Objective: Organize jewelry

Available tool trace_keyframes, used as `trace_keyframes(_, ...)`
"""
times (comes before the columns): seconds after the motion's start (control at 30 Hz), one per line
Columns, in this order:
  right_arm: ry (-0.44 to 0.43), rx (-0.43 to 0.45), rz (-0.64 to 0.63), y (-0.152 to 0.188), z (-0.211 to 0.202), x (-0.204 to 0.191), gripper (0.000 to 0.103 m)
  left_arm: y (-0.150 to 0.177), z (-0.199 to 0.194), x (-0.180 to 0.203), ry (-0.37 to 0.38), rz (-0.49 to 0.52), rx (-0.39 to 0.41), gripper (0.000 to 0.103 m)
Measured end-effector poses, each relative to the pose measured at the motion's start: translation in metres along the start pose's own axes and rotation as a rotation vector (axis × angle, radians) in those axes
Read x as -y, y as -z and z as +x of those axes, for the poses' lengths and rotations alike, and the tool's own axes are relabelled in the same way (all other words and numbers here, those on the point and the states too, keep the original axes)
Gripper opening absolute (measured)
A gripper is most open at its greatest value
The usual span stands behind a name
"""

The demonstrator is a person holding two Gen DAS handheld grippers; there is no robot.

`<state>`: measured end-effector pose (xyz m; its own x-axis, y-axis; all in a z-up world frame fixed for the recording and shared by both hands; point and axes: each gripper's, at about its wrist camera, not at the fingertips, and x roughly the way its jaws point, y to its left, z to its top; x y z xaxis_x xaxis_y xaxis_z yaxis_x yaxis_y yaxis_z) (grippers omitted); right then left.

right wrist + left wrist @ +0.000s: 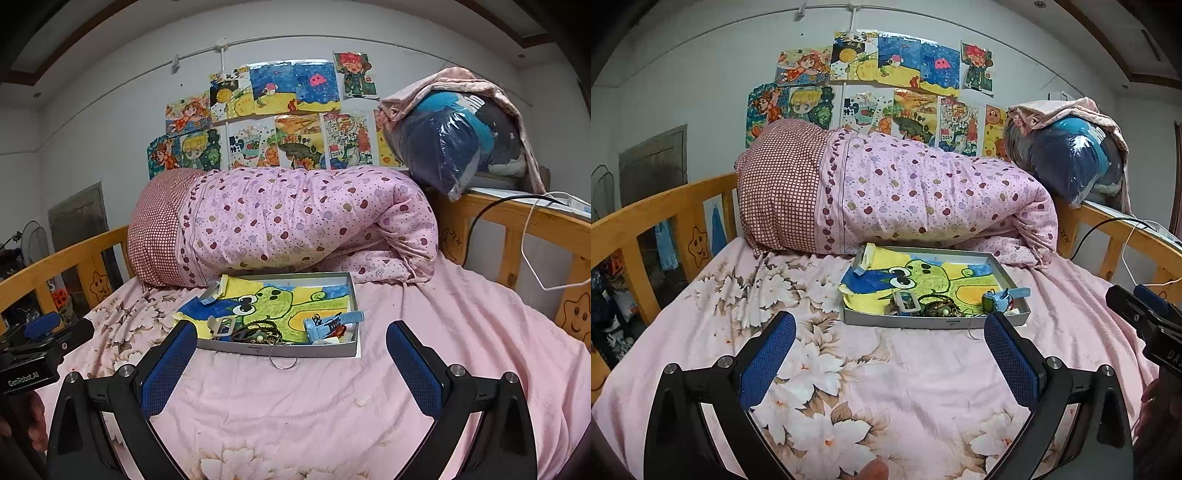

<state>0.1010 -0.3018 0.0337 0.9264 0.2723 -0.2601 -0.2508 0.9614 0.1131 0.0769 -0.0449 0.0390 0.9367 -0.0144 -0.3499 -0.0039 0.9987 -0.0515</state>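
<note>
A shallow grey tray [938, 323] [352, 295] lies on the pink bed, lined with a green-and-yellow drawing. Along its near edge sit dark bead bracelets [938, 306] [264, 330], a light blue watch [1003, 297] [332, 323] and a grey clasp piece [905, 301] [221, 326]. A thin metal ring [282, 358] hangs over the tray's front wall. My left gripper [890, 363] hovers open in front of the tray with nothing between its blue pads. My right gripper [290, 367] is open too, just short of the tray, also holding nothing.
A rolled pink quilt [905, 192] [288, 221] lies right behind the tray. Wooden bed rails [646, 221] [524, 221] run along both sides. A plastic-wrapped bundle [1067, 158] sits on the far right rail, with cables [535, 236] beside it. Flowered pink sheet [849, 387] spreads in front.
</note>
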Motion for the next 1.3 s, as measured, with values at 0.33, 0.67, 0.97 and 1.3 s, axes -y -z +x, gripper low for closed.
trace_keyframes(0.33, -0.007, -0.064, 0.0, 0.021, 0.007, -0.007, 0.103, 0.025, -0.001, -0.002, -0.065, 0.029, -0.036, 0.1)
trace_keyframes(0.67, 0.005, -0.117, 0.002, 0.036, 0.022, -0.005, 0.103, 0.042, 0.011, -0.007, -0.085, 0.013, -0.09, 0.1)
trace_keyframes(0.97, 0.006, -0.131, 0.0, 0.038, 0.025, -0.003, 0.103, 0.043, 0.01, -0.011, -0.081, -0.006, -0.095, 0.1)
trace_keyframes(1.3, 0.004, -0.132, 0.0, 0.038, 0.025, -0.003, 0.103, 0.044, 0.009, -0.011, -0.08, -0.006, -0.099, 0.1)
